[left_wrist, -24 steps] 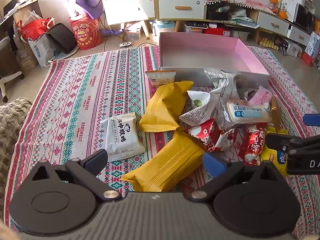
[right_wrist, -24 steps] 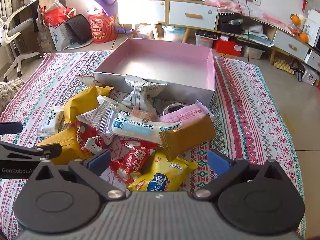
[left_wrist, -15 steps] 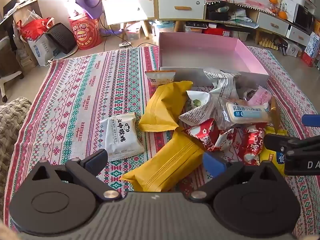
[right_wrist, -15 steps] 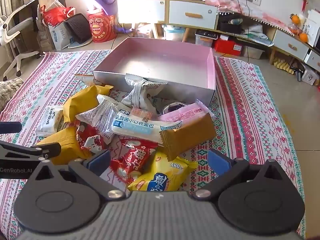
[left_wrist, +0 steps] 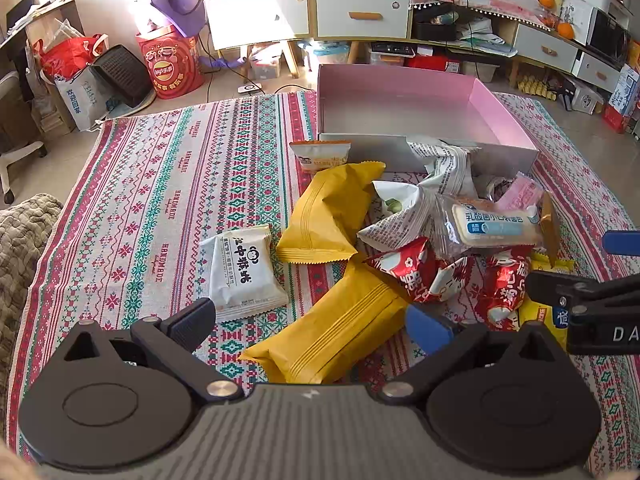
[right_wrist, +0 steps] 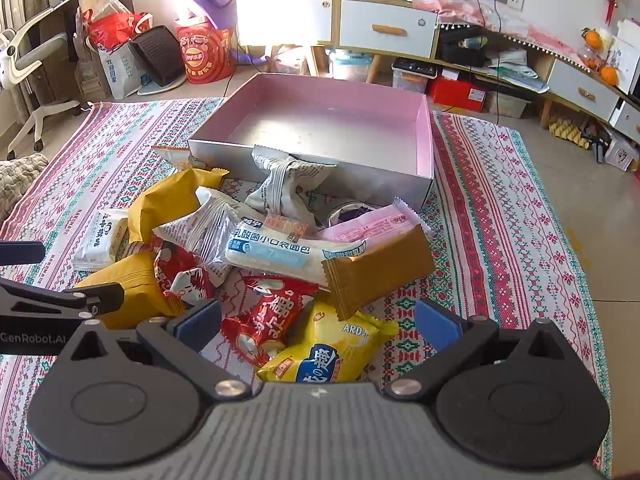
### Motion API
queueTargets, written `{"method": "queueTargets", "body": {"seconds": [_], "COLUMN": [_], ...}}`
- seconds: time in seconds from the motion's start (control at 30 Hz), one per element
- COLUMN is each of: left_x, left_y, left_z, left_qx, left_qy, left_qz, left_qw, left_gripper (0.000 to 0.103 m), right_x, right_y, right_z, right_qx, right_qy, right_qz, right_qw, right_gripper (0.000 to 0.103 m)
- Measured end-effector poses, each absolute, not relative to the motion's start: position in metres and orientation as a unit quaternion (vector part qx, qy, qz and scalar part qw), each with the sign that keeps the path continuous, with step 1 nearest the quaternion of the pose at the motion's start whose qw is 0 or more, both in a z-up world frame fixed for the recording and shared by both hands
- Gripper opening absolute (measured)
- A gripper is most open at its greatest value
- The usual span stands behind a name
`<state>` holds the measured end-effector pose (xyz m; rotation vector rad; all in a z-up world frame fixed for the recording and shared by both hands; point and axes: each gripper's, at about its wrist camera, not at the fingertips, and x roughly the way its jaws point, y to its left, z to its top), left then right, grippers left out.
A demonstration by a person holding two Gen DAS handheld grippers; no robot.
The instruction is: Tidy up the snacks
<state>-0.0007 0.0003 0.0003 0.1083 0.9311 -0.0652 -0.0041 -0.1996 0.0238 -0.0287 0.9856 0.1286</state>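
Note:
A heap of snack packets lies on the patterned cloth in front of an empty pink-lined box [left_wrist: 400, 100] [right_wrist: 332, 128]. My left gripper [left_wrist: 312, 320] hangs open above a long yellow packet [left_wrist: 340, 328], not touching it. A white packet [left_wrist: 244, 268] lies just left of it, and a second yellow packet [left_wrist: 328, 216] beyond. My right gripper [right_wrist: 316, 324] is open over a red packet [right_wrist: 268, 312] and a yellow chip bag [right_wrist: 332, 352]. A brown bar [right_wrist: 380, 268] and a white bread packet [right_wrist: 280, 252] lie further in. Each gripper shows at the other view's edge.
The striped cloth [left_wrist: 160, 184] covers the floor, with bare tiles to the right [right_wrist: 580, 220]. Cabinets with drawers [right_wrist: 384, 28], bags [left_wrist: 168, 64] and an office chair [right_wrist: 32, 72] line the far side. A grey blanket [left_wrist: 20, 240] sits at the left.

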Motion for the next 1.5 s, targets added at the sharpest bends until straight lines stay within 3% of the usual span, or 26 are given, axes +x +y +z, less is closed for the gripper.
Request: {"method": "queueTargets", "body": {"seconds": [1.5], "left_x": [-0.0005], "left_y": [-0.0008], "left_z": [-0.0018], "left_qx": [0.052], "left_qy": [0.452], "left_qz": [-0.035], "left_qw": [0.89], "left_gripper": [0.103], "right_x": [-0.0043], "right_y": [-0.1993], "right_z": [0.0239], "right_qx": [-0.013], "right_qy": [0.475], "right_qz": [0.06], "right_qw": [0.878], "right_gripper": [0.103]}}
